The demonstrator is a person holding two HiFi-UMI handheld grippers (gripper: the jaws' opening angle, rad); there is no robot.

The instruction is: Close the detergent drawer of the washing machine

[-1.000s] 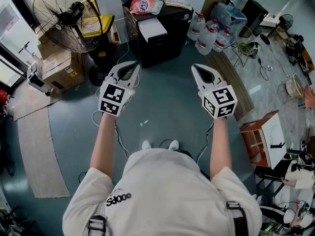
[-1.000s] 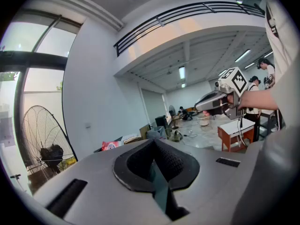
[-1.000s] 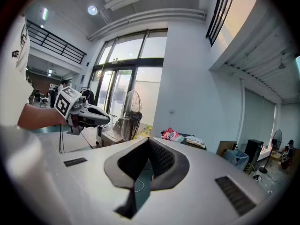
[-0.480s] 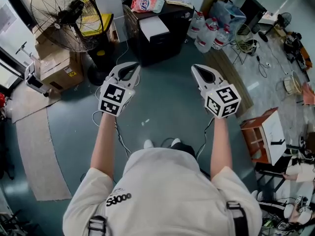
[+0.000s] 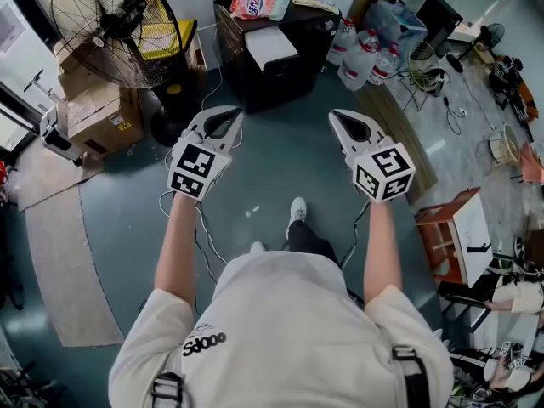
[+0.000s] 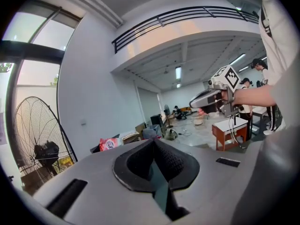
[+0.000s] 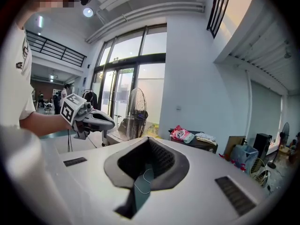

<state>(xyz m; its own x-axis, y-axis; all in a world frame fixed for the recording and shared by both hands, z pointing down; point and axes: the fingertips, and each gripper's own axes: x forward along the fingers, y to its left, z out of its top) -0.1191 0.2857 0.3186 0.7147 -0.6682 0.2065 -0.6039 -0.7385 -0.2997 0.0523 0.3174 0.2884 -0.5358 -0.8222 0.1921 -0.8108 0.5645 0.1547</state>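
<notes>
Grey-green floor (image 5: 280, 168) spreads ahead. At its far edge stands a black unit (image 5: 289, 79) with a detergent bag (image 5: 255, 3) on top and a white part (image 5: 270, 48) jutting from it. I take these for the washing machine and its open drawer, though at this range that is not certain. Both are well apart from the grippers. The left gripper (image 5: 229, 117) and right gripper (image 5: 340, 119) are held out level, jaws clenched on nothing. Closing in comes first. Then one pair of closed tips should meet the white front squarely at its middle and push straight along its slide, since a push at a corner could jam it.
</notes>
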